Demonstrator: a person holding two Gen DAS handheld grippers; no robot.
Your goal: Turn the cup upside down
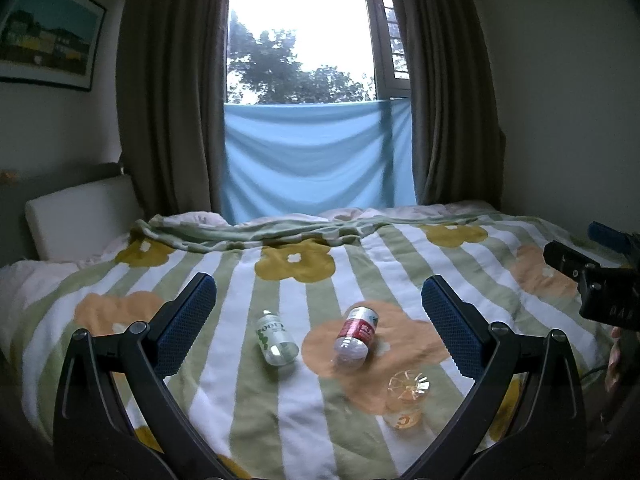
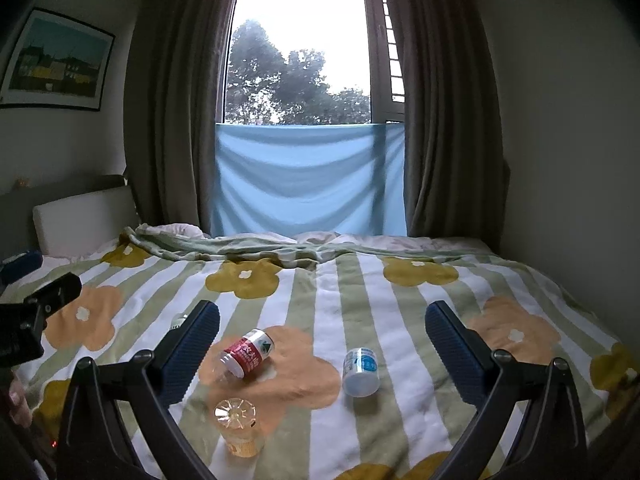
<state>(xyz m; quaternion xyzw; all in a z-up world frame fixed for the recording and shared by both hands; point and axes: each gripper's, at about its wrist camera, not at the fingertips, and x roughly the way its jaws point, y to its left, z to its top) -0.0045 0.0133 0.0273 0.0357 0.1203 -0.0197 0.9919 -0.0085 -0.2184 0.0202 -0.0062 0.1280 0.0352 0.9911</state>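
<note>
A clear plastic cup (image 1: 406, 400) with an orange print stands on the flowered bedspread, its ribbed base facing up. It also shows in the right wrist view (image 2: 239, 428), low and left of centre. My left gripper (image 1: 318, 300) is open and empty, above the bed, with the cup near its right finger. My right gripper (image 2: 322, 328) is open and empty, with the cup below its left finger. Each gripper shows at the edge of the other's view.
A red-labelled bottle (image 1: 355, 336) (image 2: 246, 354) and a green-labelled bottle (image 1: 276, 338) lie on the bed (image 1: 400, 248). A blue-labelled white bottle (image 2: 361, 370) lies to the right. A white headboard cushion (image 1: 80, 216) stands at the left, curtains and a window behind.
</note>
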